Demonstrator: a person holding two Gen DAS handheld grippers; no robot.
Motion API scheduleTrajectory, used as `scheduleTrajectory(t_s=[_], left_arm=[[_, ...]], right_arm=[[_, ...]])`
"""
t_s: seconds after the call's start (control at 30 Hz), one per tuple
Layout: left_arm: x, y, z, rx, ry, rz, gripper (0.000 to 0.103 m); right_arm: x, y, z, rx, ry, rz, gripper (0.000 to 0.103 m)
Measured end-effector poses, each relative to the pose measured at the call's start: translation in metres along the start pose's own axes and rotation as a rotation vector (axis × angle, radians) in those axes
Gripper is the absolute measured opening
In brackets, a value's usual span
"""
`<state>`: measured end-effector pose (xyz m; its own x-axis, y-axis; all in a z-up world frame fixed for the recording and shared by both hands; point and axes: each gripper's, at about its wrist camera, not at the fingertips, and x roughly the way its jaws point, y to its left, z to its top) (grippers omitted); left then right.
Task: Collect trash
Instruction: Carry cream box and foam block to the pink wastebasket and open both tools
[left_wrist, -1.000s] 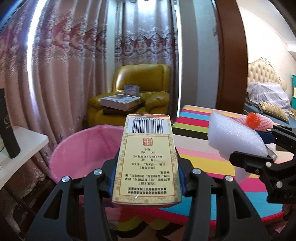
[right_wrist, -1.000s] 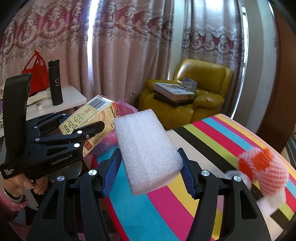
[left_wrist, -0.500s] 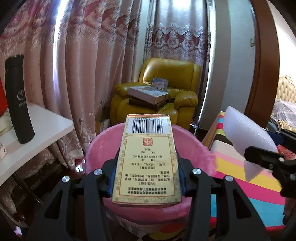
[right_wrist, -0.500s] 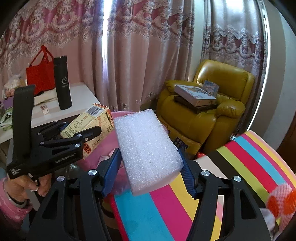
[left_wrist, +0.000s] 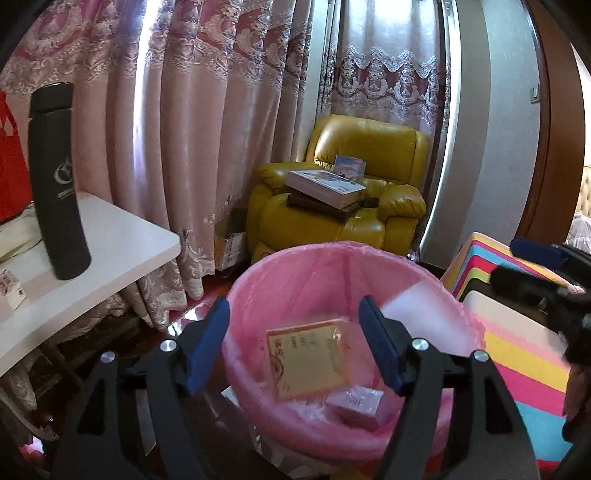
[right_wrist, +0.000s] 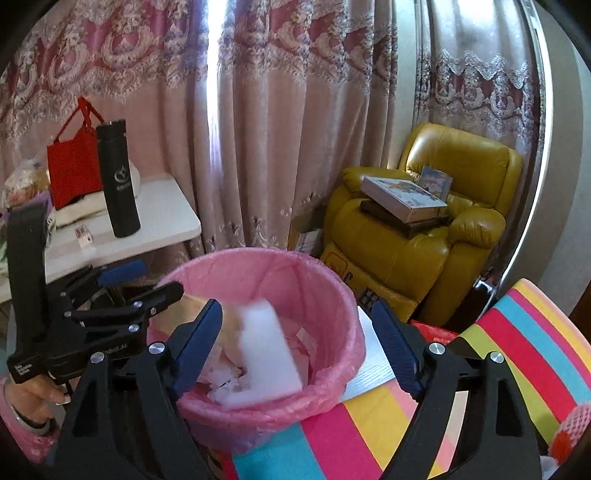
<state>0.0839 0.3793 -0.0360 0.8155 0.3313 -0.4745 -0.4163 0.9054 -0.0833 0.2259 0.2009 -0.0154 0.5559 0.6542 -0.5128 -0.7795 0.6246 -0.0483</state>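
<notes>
A bin with a pink liner (left_wrist: 332, 258) stands below both grippers; it also shows in the right wrist view (right_wrist: 258, 258). The yellow box (left_wrist: 310, 362) lies inside the bin. The white foam block (right_wrist: 269, 354) is inside the bin too, blurred; in the left wrist view the foam (left_wrist: 421, 306) sits against the bin's right wall. My left gripper (left_wrist: 295, 343) is open and empty above the bin. My right gripper (right_wrist: 295, 347) is open and empty above the bin. A small pink box (left_wrist: 354, 402) lies at the bin's bottom.
A white side table (left_wrist: 118, 251) with a black flask (left_wrist: 55, 184) stands left of the bin. A yellow armchair (left_wrist: 351, 206) with books is behind. A striped colourful tabletop (right_wrist: 498, 350) lies to the right, with a red-and-white foam net (right_wrist: 572, 432) at its edge.
Both grippers moved over the bin and opened. The yellow box dropped from the left gripper and the foam block from the right gripper into the bin.
</notes>
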Motion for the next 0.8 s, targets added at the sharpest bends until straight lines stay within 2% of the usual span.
scheduleTrajectory(t_s=[0.2, 0.33, 0.6, 0.8], left_arm=[[-0.024, -0.004, -0.012, 0.018, -0.03, 0.028, 0.096], [-0.042, -0.032, -0.018, 0.047, -0.046, -0.042, 0.098], [-0.053, -0.142, -0.037, 0.217, -0.019, -0.24, 0.098], [-0.06, -0.235, -0.053, 0.328, -0.059, -0.353, 0.098]], right_arm=[[-0.049, -0.004, -0.022, -0.042, -0.033, -0.062, 0.081], [-0.088, -0.016, -0.05, -0.034, -0.037, -0.117, 0.082], [-0.153, -0.074, -0.1, 0.113, -0.043, -0.242, 0.082], [-0.21, -0.132, -0.144, 0.25, -0.049, -0.39, 0.082]])
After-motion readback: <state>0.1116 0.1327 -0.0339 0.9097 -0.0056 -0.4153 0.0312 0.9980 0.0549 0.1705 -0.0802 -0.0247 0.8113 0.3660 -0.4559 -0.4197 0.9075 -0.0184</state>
